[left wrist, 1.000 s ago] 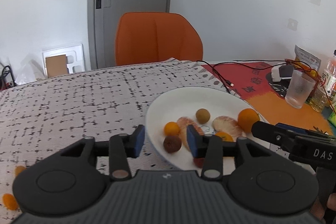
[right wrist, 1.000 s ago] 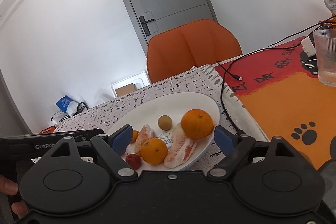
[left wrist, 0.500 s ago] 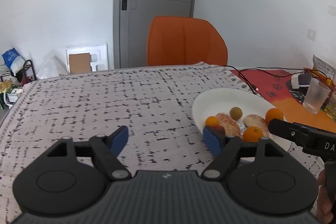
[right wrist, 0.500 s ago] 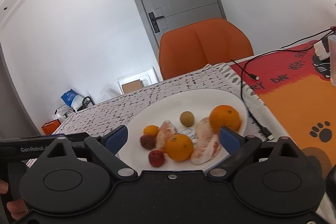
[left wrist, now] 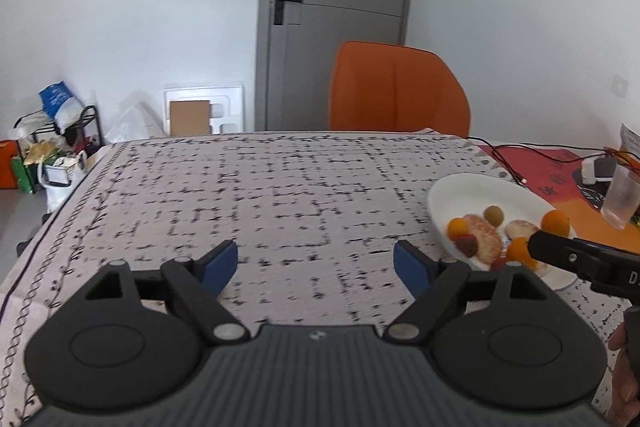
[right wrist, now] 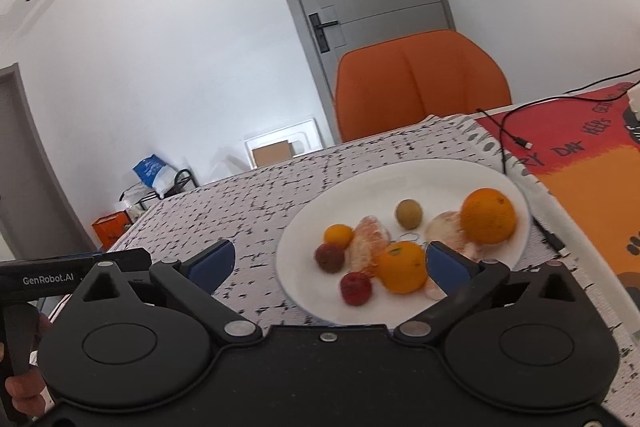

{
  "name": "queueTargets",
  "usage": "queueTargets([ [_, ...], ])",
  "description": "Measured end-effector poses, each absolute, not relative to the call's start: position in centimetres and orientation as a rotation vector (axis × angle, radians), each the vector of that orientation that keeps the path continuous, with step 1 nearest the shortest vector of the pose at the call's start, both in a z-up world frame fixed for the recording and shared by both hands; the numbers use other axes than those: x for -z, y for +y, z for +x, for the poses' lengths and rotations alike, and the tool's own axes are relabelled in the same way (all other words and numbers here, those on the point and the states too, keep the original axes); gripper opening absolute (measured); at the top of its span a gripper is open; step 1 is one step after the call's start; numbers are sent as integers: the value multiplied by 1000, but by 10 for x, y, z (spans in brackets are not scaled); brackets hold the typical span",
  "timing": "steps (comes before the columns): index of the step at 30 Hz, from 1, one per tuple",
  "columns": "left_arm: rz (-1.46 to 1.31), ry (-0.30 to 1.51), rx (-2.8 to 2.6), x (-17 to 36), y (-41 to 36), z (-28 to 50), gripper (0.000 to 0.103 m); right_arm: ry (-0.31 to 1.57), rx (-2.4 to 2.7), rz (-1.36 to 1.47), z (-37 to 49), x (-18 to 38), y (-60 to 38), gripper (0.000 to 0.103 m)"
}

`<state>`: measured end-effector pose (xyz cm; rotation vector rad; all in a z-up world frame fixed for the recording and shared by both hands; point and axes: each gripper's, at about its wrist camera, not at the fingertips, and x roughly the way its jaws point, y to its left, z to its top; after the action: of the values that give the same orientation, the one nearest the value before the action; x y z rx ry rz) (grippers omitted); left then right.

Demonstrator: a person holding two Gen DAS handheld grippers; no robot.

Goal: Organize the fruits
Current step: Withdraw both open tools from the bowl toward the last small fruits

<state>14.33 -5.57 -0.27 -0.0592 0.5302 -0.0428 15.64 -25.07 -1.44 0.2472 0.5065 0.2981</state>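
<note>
A white plate (right wrist: 460, 175) holds a large orange (right wrist: 488, 215), a smaller orange (right wrist: 402, 267), a tiny orange fruit (right wrist: 338, 235), a brown-green round fruit (right wrist: 409, 214), two red lychee-like fruits (right wrist: 330, 257) and peeled citrus pieces (right wrist: 370, 241). The plate also shows in the left wrist view (left wrist: 476, 187) at the right. My left gripper (left wrist: 316, 263) is open and empty over the patterned cloth, left of the plate. My right gripper (right wrist: 330, 263) is open and empty at the plate's near edge.
An orange chair (left wrist: 396, 91) stands behind the table. A black cable (right wrist: 508, 131) runs by the plate on a red-orange mat (right wrist: 592, 179). A clear cup (left wrist: 622, 199) stands at the far right. The table's left edge (left wrist: 52, 223) drops to floor clutter.
My left gripper opened wide, let go of a dark red fruit on the plate, and moved left away from it. My right gripper drifted left; the plate now sits more to its right.
</note>
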Motion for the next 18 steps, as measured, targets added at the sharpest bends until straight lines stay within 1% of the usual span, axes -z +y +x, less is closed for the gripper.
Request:
queueTargets([
  [18, -142, 549, -74, 19, 5, 113, 84, 555, -407, 189, 152, 15, -197, 103],
])
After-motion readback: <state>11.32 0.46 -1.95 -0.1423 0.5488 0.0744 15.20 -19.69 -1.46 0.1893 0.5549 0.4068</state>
